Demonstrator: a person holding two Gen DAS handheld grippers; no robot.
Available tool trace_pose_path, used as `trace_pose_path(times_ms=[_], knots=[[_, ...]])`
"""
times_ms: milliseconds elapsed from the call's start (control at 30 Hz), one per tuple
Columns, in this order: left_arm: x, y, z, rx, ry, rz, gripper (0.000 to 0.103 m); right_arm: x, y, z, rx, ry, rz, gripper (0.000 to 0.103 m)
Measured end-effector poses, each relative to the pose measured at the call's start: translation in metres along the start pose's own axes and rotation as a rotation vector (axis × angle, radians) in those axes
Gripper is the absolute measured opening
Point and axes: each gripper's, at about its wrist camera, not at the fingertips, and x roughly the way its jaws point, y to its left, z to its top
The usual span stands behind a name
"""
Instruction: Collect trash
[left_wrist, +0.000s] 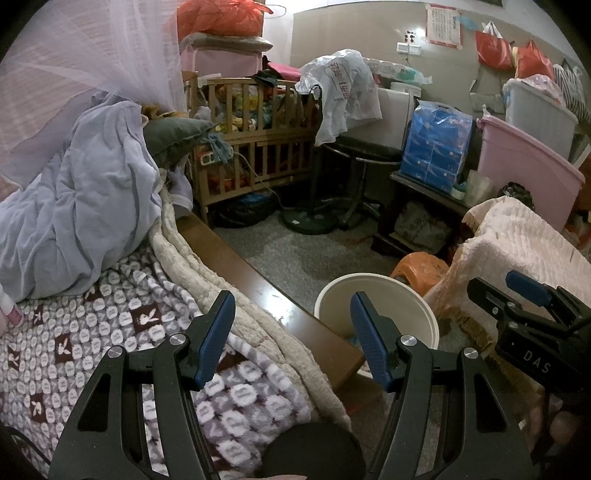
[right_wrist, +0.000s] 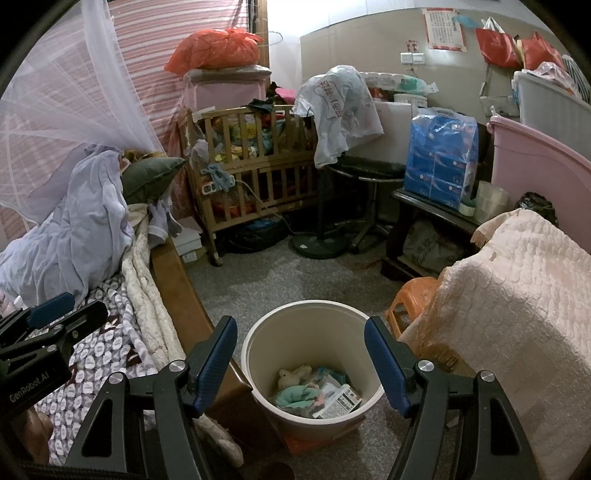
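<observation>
1. Left gripper (left_wrist: 293, 325): jaws apart, nothing between the blue pads. It hangs over the edge of the bed (left_wrist: 258, 273), above the patterned blanket (left_wrist: 110, 332).
2. Right gripper (right_wrist: 301, 350): jaws apart, nothing held. It points down at the bin (right_wrist: 258, 343).
3. Bin: a cream round bucket standing on the grey floor (right_wrist: 295, 273), just beside the wooden bed edge and near an orange stool (right_wrist: 410, 299).
4. Trash (right_wrist: 317, 391): crumpled teal and white scraps plus a printed carton lie at the bottom of the bin.
5. Background: a wooden crib (right_wrist: 258, 162) and a blue tissue pack (right_wrist: 439, 158) stand well apart from the bin.
</observation>
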Motion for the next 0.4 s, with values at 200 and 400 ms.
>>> trace_pose_path(times_ms=[200, 400], knots=[[0.0, -0.0013, -0.001, 0.001, 0.0, 0.003, 0.064, 0.0007, -0.0006, 0.001, -0.001, 0.001, 0.001, 0.069], [-0.0008, 0.0037, -0.0056, -0.019, 0.015, -0.007, 0.064, -0.0022, 0.0004, -0.0047, -0.006, 0.009, 0.003, 0.069]])
